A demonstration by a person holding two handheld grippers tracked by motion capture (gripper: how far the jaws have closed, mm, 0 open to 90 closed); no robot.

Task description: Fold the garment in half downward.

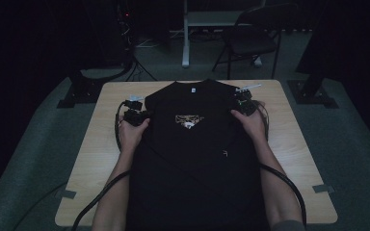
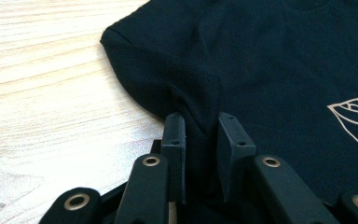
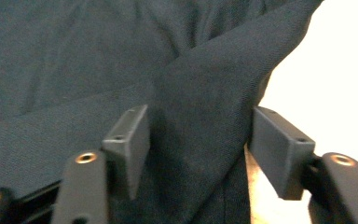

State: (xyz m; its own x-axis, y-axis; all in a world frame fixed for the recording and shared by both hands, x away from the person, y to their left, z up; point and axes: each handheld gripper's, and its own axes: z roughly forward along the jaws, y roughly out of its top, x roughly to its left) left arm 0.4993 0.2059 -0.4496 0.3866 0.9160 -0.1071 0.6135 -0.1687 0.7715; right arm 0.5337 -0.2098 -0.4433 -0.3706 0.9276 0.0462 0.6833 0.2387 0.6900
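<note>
The black T-shirt (image 1: 197, 144) lies flat and face up on the wooden table (image 1: 294, 144), collar at the far edge and hem running off the near edge toward the person; its pale chest print (image 1: 189, 120) sits midway between the 2 hands. The sleeves look folded in already, which would explain why both grippers work at the shoulder edges.

Left of the print, the left gripper (image 2: 201, 126) has its jaws drawn narrow on a raised ridge of cloth at the sleeve fold, pinching it, probably so that side can be lifted and carried over.

Right of the print, the right gripper (image 3: 198, 135) straddles a thick fold of fabric with its jaws partly apart; gaps beside the pads suggest no firm hold yet.

No container is on the table.
</note>
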